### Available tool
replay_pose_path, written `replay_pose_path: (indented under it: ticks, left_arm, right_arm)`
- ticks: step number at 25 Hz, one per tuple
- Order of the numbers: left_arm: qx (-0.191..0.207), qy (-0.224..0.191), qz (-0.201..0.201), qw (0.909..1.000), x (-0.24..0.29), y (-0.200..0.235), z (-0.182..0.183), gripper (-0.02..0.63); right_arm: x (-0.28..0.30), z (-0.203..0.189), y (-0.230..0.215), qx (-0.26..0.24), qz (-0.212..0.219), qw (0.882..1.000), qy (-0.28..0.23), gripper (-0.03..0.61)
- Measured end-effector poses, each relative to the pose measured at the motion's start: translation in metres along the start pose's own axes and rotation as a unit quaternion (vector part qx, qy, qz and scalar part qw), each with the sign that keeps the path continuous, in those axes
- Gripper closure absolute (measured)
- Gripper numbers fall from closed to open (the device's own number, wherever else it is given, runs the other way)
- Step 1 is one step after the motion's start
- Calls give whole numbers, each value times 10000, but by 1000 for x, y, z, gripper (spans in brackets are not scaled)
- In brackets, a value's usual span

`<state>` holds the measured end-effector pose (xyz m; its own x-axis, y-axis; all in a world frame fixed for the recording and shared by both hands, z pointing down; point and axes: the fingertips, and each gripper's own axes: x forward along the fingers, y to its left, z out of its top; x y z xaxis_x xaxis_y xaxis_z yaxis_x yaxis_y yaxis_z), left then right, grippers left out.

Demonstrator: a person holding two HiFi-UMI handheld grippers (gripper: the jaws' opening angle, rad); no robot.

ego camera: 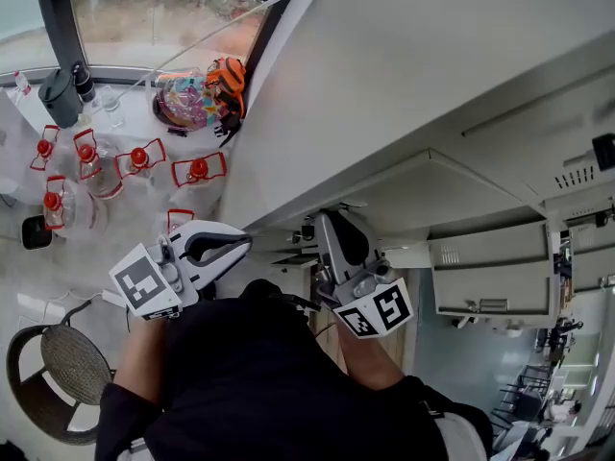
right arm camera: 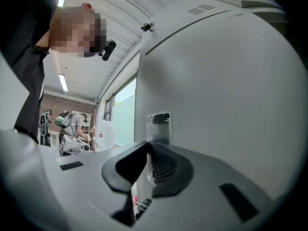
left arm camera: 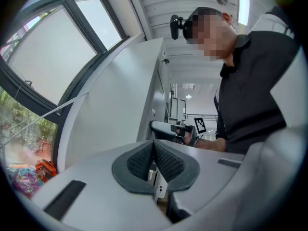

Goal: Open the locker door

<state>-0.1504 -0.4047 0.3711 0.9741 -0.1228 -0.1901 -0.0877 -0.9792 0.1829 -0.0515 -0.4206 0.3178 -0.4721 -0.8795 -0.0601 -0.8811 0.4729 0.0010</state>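
The right gripper [right arm camera: 147, 150] is clamped on the small pull handle [right arm camera: 159, 125] at the edge of the grey locker door [right arm camera: 216, 81]. The grasp step is judged done, and a steady outward swing is called for next. The left gripper [left arm camera: 154, 147] is held closed, with nothing between its pads. A bowl [ego camera: 164, 116] on the sill is filled with coloured sweets.

We see the left gripper [left arm camera: 154, 145] with jaws together and empty, the locker [left arm camera: 113, 114] behind, the right gripper [left arm camera: 174, 131] near its edge.
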Motion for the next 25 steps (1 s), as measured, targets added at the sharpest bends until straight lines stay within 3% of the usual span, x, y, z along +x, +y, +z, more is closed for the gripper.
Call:
replay_pose_path:
  ticks: [11,25]
  left_arm:
    - [111,62,462,9989,11,-35,-1,598]
    - [397,-127,1153,9925,35,-92,-3,598]
  right_arm:
    - [-28,3,18,113,804,9967,-95,549]
    - [-84,6,38,225,1923,9810,-142,548]
